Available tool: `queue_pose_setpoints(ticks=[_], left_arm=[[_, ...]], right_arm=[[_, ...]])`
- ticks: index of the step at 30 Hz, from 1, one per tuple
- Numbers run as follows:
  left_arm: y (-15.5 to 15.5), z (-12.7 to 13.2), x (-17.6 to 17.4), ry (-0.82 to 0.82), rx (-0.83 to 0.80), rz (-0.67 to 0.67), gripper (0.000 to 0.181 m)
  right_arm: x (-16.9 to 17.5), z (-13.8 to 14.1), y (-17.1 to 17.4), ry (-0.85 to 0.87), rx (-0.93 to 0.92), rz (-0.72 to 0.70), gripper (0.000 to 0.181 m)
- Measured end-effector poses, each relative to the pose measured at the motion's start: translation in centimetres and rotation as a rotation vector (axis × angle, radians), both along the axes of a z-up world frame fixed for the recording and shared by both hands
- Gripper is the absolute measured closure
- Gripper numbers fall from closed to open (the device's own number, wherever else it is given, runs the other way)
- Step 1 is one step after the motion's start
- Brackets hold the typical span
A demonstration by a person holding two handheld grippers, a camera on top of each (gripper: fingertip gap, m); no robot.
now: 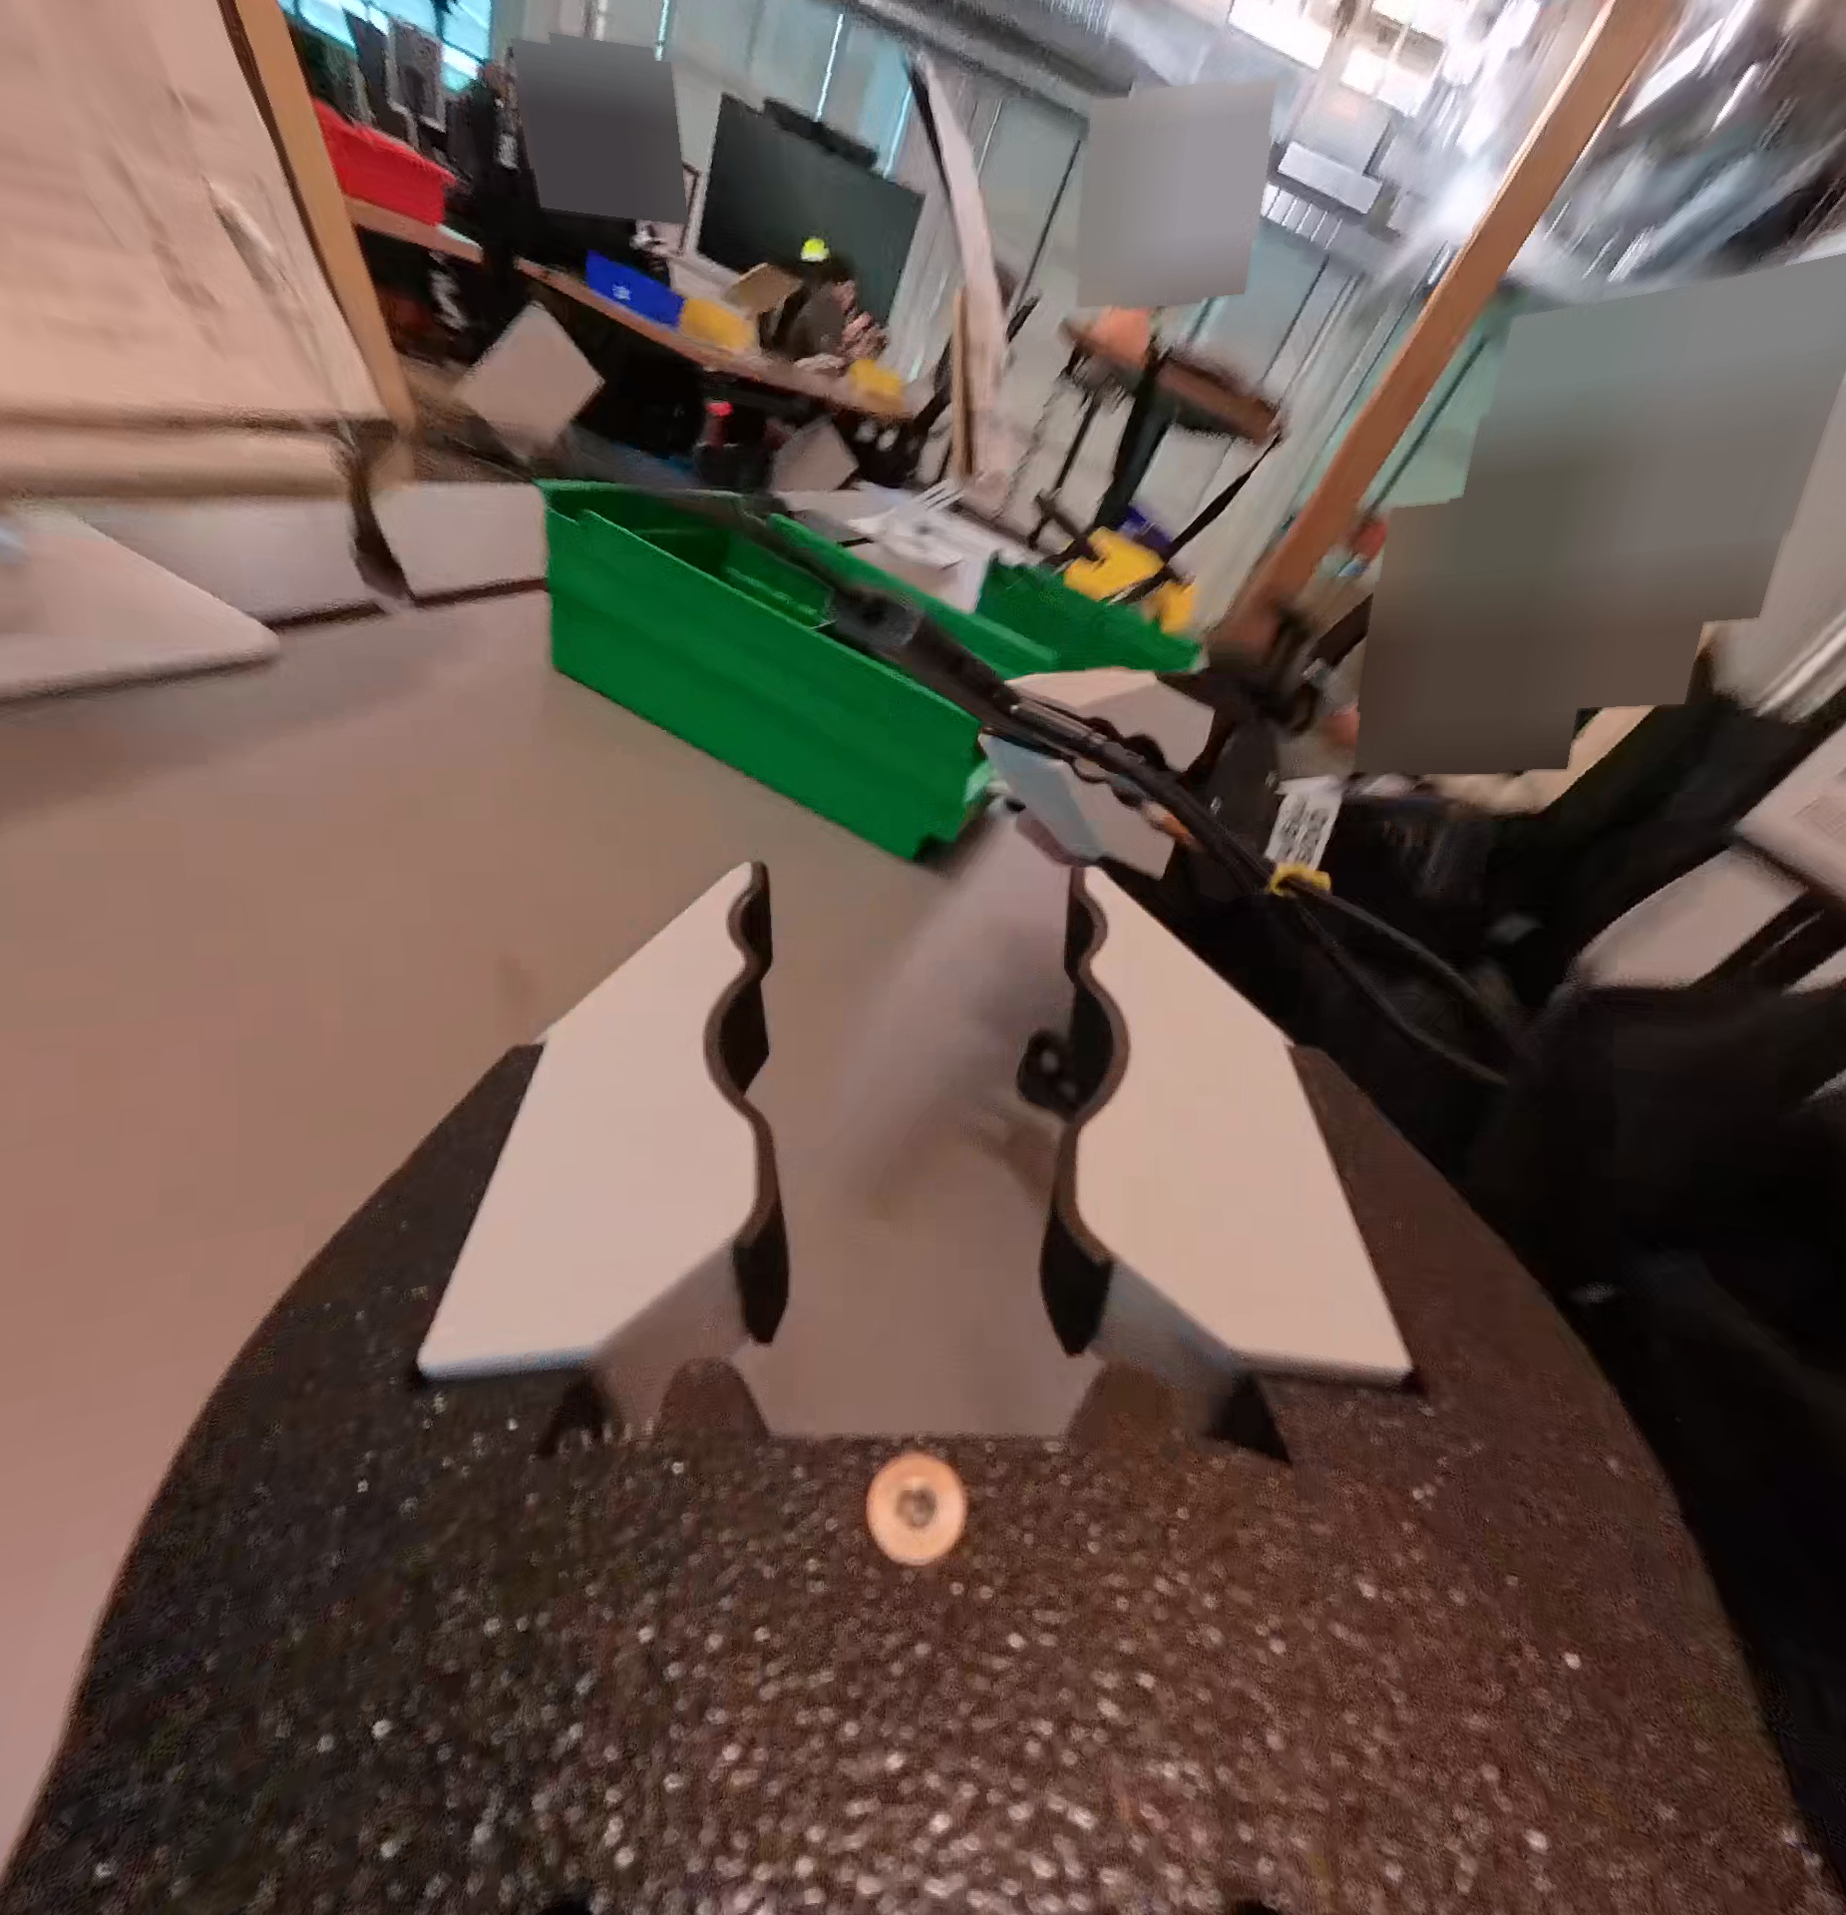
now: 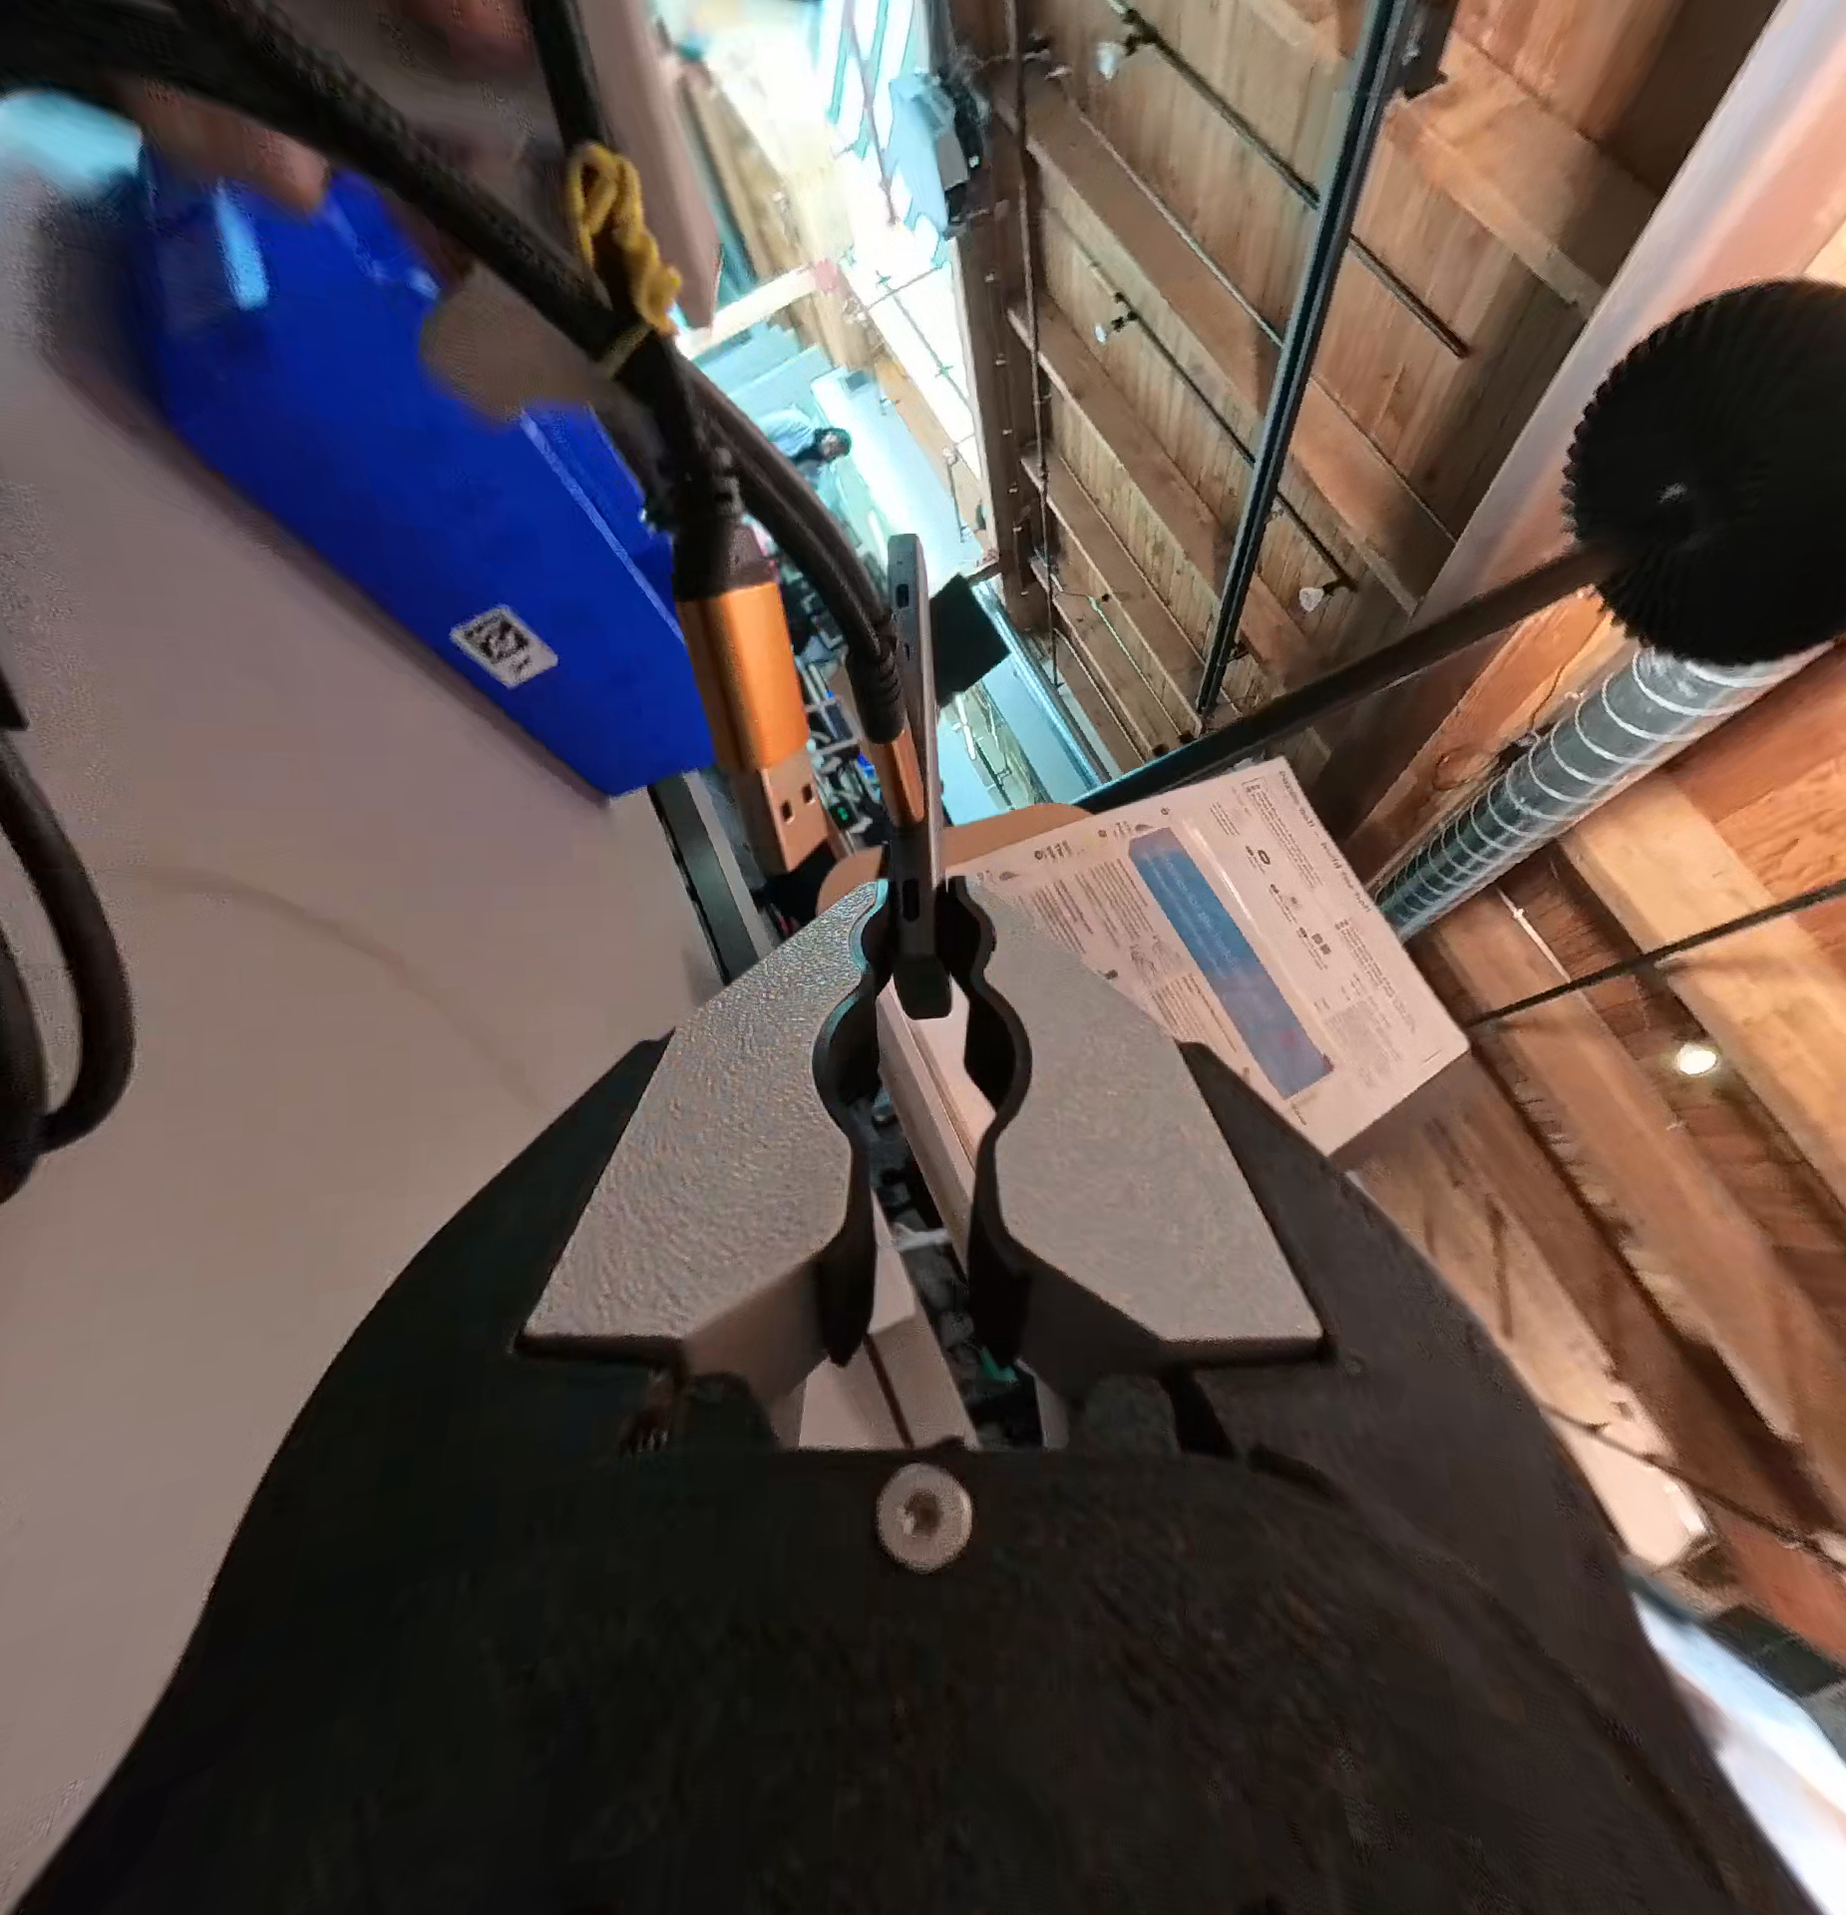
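My right gripper (image 2: pixel 918 896) is shut on the lower end of a thin grey slab-shaped device (image 2: pixel 915 715), seen edge-on and lifted into the air. A black braided cable with an orange plug (image 2: pixel 890 741) goes into the device. A second orange plug (image 2: pixel 749 689) hangs loose beside it. A yellow tie (image 2: pixel 618 233) bundles the cables. My left gripper (image 1: pixel 918 881) is open and empty, low over the grey table (image 1: pixel 276 933). The same grey device (image 1: pixel 1053 803) with its black cables (image 1: pixel 960 663) shows just beyond its fingertips, to the right.
A green bin (image 1: pixel 753 674) stands on the table ahead of the left gripper. A blue bin (image 2: pixel 380 466) lies left of the right gripper. A printed white sheet on a board (image 2: pixel 1219 933) and a round black pleated thing on a rod (image 2: pixel 1727 477) are to its right. About 11 centimetres separates my left fingertips from my right.
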State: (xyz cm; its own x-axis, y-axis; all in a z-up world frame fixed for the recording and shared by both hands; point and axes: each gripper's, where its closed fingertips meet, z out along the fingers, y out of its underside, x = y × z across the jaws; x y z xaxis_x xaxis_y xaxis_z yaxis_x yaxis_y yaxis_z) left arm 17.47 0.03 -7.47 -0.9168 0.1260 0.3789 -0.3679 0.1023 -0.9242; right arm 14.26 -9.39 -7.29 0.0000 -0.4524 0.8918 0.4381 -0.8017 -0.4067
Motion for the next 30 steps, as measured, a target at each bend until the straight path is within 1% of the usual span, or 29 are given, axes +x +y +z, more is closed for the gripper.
queue_pose_setpoints(ticks=[2,4,5,7,9,10,12,17,19,21,23,24,27,30], left_arm=[[2.0,1.5,-0.2,-0.191,0.016,0.0,0.129],[2.8,3.4,-0.5,-0.325,0.023,-0.012,0.123],[2.8,3.9,-0.7,-0.399,0.035,-0.022,0.12],[2.1,3.8,-1.0,-0.55,0.079,-0.05,0.117],[1.2,2.1,-1.6,-0.633,0.151,-0.139,0.114],[0.8,1.3,-1.8,-0.651,0.18,-0.18,0.112],[0.0,-0.1,-1.6,-0.677,0.226,-0.215,0.111],[-1.3,-1.7,-1.4,-0.654,0.261,-0.268,0.114],[-1.8,-1.9,-0.9,-0.657,0.258,-0.251,0.115],[-1.8,-2.3,-0.7,-0.73,0.272,-0.262,0.121],[-1.8,-2.6,-0.4,-0.799,0.311,-0.261,0.12],[-1.7,-2.7,-0.3,-0.809,0.335,-0.265,0.119],[-1.5,-2.9,-0.7,-0.779,0.362,-0.316,0.118],[-1.3,-3.7,-1.0,-0.743,0.402,-0.362,0.117]], right_arm=[[0.2,-1.1,-0.3,-0.006,-0.114,-0.038,0.174],[0.3,-2.2,0.3,0.004,-0.202,-0.044,0.173],[0.3,-2.5,0.8,-0.005,-0.23,-0.035,0.173],[0.2,-2.8,2.0,-0.001,-0.245,-0.006,0.174],[-0.1,-2.7,2.9,-0.006,-0.231,0.035,0.176],[-0.3,-2.8,3.3,0.002,-0.222,0.053,0.173],[-0.7,-2.6,3.6,-0.019,-0.218,0.07,0.173],[-1.0,-2.7,3.6,-0.078,-0.294,0.031,0.174],[-1.0,-2.8,3.7,-0.094,-0.331,0.022,0.174],[-1.1,-3.1,3.9,-0.108,-0.362,0.02,0.174],[-1.3,-3.4,4.1,-0.11,-0.39,0.028,0.174],[-1.4,-3.5,4.2,-0.12,-0.397,0.029,0.174],[-1.8,-3.3,4.5,-0.15,-0.423,0.029,0.174],[-1.8,-3.5,4.8,-0.159,-0.444,0.032,0.174]])
